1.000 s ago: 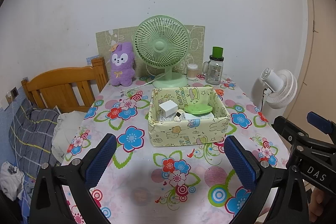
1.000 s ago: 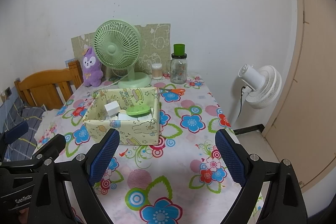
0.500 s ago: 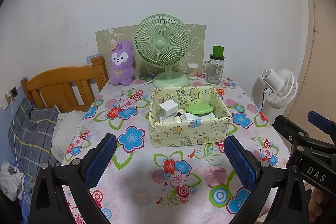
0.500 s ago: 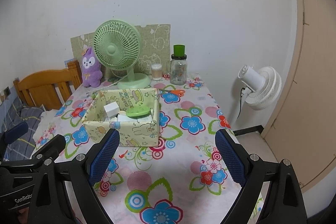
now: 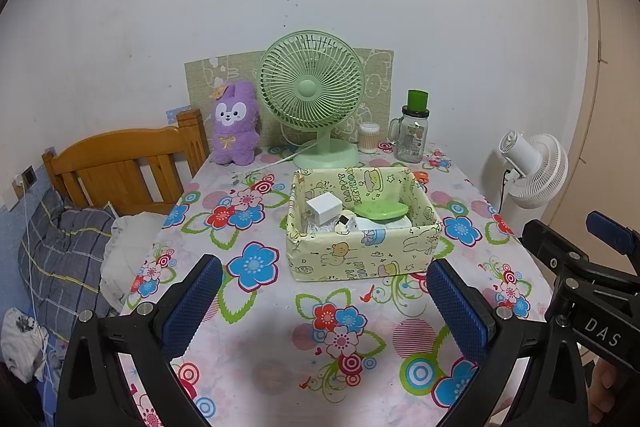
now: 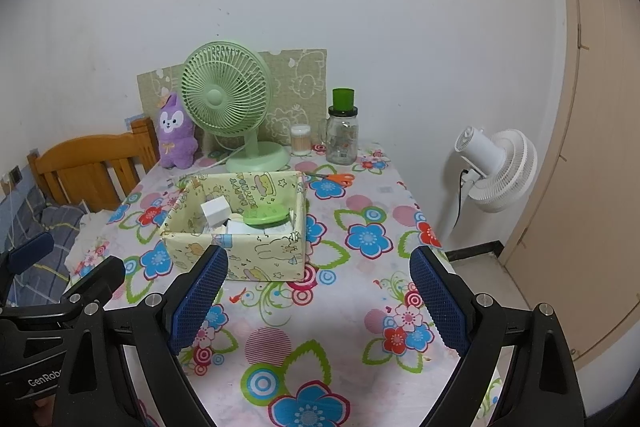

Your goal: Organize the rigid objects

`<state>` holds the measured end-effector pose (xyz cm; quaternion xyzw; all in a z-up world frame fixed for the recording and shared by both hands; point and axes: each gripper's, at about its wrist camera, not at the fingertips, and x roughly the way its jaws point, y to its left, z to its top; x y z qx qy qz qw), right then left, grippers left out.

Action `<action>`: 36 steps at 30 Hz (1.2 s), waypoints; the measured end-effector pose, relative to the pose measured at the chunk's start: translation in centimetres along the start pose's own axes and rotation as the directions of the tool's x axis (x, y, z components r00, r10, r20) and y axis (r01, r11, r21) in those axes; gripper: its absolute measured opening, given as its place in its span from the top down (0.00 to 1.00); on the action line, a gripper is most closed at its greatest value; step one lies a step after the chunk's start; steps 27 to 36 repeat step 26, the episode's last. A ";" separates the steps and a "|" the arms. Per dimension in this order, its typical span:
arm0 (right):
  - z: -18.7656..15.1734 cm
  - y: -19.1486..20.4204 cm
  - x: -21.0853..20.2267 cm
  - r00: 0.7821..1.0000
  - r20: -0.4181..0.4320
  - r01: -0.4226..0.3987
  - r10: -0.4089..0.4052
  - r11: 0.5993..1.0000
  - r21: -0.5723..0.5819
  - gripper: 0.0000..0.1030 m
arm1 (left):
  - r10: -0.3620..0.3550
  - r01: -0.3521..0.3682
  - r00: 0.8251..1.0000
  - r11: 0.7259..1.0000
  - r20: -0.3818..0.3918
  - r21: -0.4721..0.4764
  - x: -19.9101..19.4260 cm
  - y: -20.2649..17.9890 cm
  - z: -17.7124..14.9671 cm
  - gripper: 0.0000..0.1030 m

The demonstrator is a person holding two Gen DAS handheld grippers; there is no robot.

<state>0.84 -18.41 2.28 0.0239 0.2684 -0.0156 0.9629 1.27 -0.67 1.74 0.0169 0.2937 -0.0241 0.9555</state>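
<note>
We see the yellow cartoon-print box mid-surface, just in front of the green desk fan. Inside it: a white cube charger, a green dish, other small white items. Orange scissors lie right of the fan's base. Left hand-held gripper and right hand-held gripper hover nearer than the box, both spread wide, holding nothing.

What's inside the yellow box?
Yellow box holds a white cube charger, a green dish on white items, and a small white piece. Anything beneath is hidden.
</note>
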 end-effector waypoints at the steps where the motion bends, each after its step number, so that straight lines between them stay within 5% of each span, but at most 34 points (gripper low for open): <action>1: 0.0 0.0 0.0 1.000 0.000 -0.001 0.001 1.000 0.001 0.09 | 0.000 0.000 1.000 1.000 0.000 0.001 0.0 0.0 0.0 0.00; 36: 0.0 -0.1 -0.2 1.000 0.006 -0.005 0.005 1.000 0.002 0.09 | -0.011 0.011 1.000 1.000 -0.003 -0.012 -0.3 0.4 0.1 0.00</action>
